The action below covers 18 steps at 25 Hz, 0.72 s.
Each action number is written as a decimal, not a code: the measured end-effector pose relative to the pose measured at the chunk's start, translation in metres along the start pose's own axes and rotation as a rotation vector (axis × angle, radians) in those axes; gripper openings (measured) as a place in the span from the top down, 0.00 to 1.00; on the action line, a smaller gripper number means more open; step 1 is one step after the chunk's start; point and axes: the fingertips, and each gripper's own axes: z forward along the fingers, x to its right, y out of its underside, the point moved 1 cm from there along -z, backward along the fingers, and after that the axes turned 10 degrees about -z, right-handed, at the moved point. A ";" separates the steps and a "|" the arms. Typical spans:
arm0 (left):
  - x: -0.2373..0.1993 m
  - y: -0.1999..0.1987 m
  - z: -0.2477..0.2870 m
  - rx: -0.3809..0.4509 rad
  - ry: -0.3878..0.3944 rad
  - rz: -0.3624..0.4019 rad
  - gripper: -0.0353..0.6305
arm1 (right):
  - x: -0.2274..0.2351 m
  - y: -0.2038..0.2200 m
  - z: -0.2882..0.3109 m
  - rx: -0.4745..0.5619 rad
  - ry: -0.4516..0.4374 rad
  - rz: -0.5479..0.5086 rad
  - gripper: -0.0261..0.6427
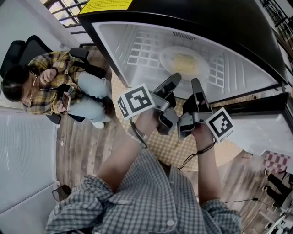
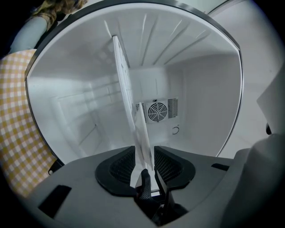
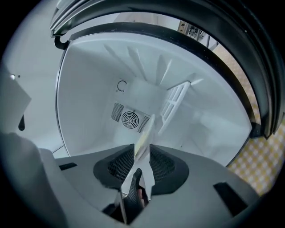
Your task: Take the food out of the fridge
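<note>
Person [image 1: 50, 82] in a yellow plaid shirt & pale jeans sits at upper left on a black chair [image 1: 25, 48], phone [image 1: 67, 99] in hand, white shoe on the wood floor [image 1: 87, 151]. Yellow-checked mat [image 1: 183, 148] lies on that floor btwn the seated person and the white surface at right; it also shows at the left edge of the left gripper view [image 2: 18, 129] and the lower right of the right gripper view [image 3: 262, 156]. Pink-checked cloth [image 1: 277, 161] at far right. Thin black cable [image 1: 238, 200] on the floor, lower right. Window bars [image 1: 64, 9] top left. White panel [image 1: 23, 155] along the left edge.
</note>
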 end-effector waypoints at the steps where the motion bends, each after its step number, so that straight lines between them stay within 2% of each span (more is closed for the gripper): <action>1: 0.000 -0.002 0.001 0.003 0.003 -0.006 0.76 | 0.001 -0.001 0.002 0.001 -0.003 0.003 0.81; 6: -0.002 -0.007 0.005 0.011 -0.002 -0.014 0.76 | 0.000 -0.004 0.009 -0.001 -0.026 -0.011 0.81; 9: -0.004 -0.007 0.005 0.000 0.016 -0.023 0.78 | -0.003 -0.005 0.011 -0.006 -0.042 -0.029 0.85; 11: -0.003 -0.006 0.004 -0.006 0.027 -0.012 0.80 | -0.004 -0.004 0.011 -0.017 -0.050 -0.041 0.87; 12: -0.001 -0.005 0.004 -0.009 0.029 0.003 0.86 | -0.004 -0.004 0.010 -0.021 -0.050 -0.044 0.87; 15: 0.002 -0.005 0.004 -0.015 0.019 0.030 0.87 | -0.003 -0.004 0.008 -0.020 -0.046 -0.045 0.88; 18: 0.004 -0.004 0.001 -0.014 0.022 0.019 0.87 | -0.008 -0.005 0.005 -0.017 -0.051 -0.060 0.88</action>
